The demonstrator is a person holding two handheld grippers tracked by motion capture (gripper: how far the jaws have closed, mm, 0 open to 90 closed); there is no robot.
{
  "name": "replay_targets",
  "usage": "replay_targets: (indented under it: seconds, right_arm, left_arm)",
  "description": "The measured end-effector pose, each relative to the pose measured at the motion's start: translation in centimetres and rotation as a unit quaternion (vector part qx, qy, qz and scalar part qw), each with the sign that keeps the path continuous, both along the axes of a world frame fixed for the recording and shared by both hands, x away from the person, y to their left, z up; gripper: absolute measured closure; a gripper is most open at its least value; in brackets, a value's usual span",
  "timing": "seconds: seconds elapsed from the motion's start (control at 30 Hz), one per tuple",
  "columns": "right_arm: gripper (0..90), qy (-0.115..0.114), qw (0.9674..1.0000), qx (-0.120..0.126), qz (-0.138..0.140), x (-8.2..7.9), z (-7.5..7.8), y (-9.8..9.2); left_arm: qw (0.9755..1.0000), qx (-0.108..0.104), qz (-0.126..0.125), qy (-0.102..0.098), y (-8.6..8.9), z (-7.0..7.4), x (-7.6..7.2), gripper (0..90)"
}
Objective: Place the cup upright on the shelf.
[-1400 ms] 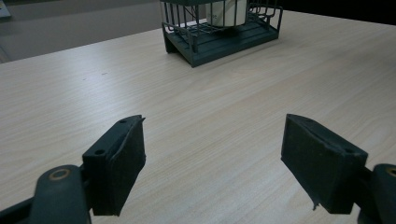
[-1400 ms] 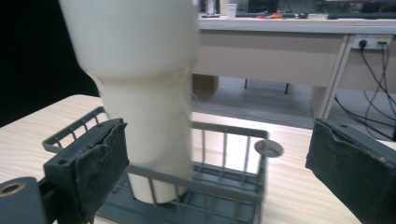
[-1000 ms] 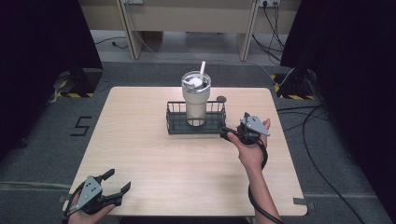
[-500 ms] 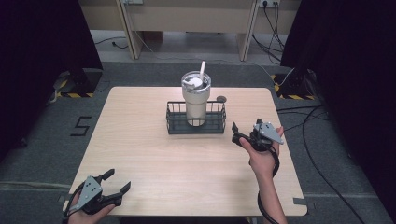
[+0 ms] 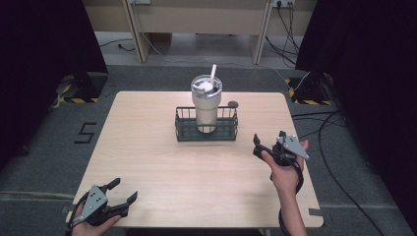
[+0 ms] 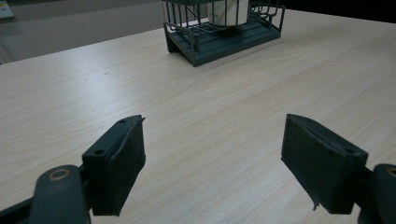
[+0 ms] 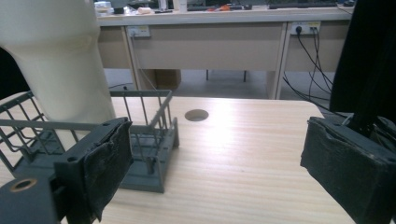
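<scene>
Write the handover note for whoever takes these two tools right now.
Left tool: open, empty, at the near left table corner.
Right tool: open, empty, just right of the wire basket, apart from it.
Tumbler with straw stands upright inside the basket at mid-table, far side.
Done: apparently tumbler seated in basket.
Left: nothing obvious; check that the tumbler sits steady.

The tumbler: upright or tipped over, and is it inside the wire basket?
Upright and inside. The tumbler stands vertical within the wire basket, lid and straw on top. Both grippers are apart from it.
</scene>
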State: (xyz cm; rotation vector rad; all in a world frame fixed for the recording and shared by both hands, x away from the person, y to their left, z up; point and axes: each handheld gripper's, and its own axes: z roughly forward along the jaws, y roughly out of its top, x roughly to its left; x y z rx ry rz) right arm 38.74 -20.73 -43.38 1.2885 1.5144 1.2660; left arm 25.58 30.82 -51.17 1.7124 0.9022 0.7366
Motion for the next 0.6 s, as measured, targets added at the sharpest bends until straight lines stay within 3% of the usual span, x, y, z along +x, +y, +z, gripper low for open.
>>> replay_targets:
  seconds: [0.6]
  right_arm:
    - [10.9,0.017,0.9993,-0.002,-0.035,-2.4,-1.6,-3.5]
  left_arm:
    - [1.0,0.003,0.0,0.001,0.0,0.0,0.0,20.8]
